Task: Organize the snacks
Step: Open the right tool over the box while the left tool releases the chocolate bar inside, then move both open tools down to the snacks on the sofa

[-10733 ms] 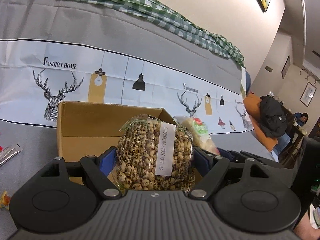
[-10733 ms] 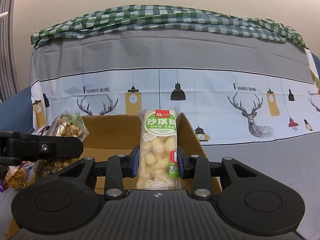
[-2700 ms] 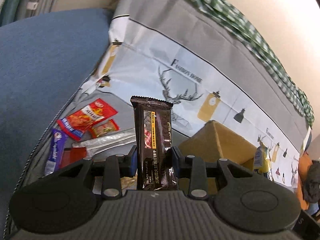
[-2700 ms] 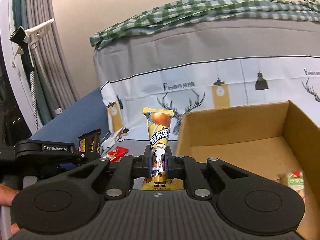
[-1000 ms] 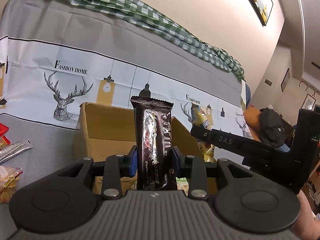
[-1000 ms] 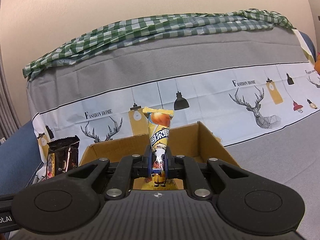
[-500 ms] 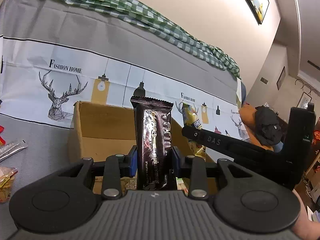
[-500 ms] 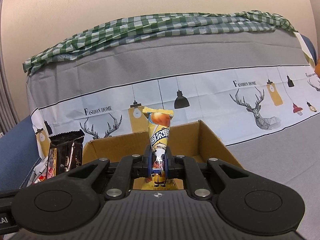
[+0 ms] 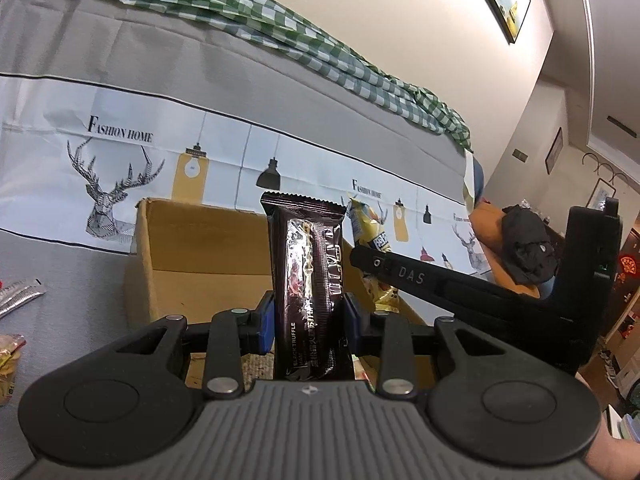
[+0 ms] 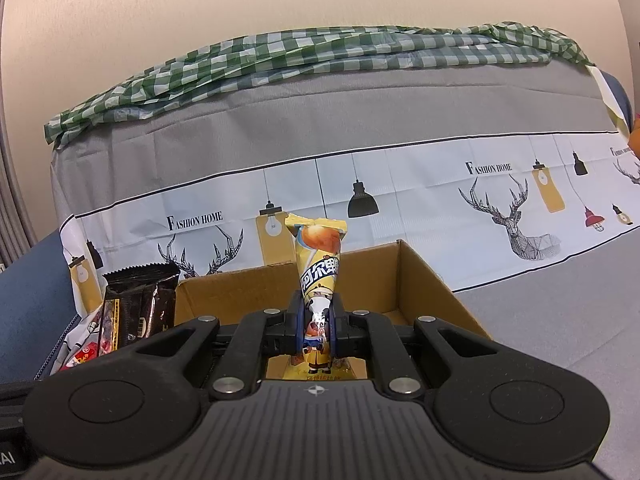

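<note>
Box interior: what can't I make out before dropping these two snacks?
- Box floor: left view, hidden behind tongs and dark bar.
- Box contents: right view, blocked by tongs and yellow pack.
- Loose packets: left view, cut off at the edge.

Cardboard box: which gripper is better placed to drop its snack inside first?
Probably the right gripper. Its yellow snack appears over the open cardboard box, while the left gripper holds the dark bar nearer the box's front edge.
</note>
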A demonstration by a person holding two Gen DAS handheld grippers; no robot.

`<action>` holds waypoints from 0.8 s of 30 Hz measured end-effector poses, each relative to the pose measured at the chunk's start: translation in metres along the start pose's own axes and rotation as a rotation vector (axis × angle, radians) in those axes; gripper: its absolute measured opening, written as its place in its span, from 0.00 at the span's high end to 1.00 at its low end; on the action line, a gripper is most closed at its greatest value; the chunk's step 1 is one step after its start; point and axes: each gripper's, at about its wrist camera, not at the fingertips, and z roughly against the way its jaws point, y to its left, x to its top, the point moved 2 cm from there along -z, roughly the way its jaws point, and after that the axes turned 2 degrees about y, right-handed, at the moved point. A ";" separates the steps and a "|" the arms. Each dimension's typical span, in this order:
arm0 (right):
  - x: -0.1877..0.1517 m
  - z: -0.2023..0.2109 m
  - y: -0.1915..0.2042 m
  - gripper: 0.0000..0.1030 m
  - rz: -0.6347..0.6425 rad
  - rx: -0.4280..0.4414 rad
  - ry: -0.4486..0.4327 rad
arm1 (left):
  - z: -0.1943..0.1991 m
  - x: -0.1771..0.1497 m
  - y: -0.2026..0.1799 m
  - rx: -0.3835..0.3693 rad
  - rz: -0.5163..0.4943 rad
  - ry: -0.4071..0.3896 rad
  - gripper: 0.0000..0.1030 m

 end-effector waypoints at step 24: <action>0.001 0.004 0.024 0.70 -0.056 0.049 -0.016 | 0.047 0.013 0.051 0.116 0.105 0.007 0.83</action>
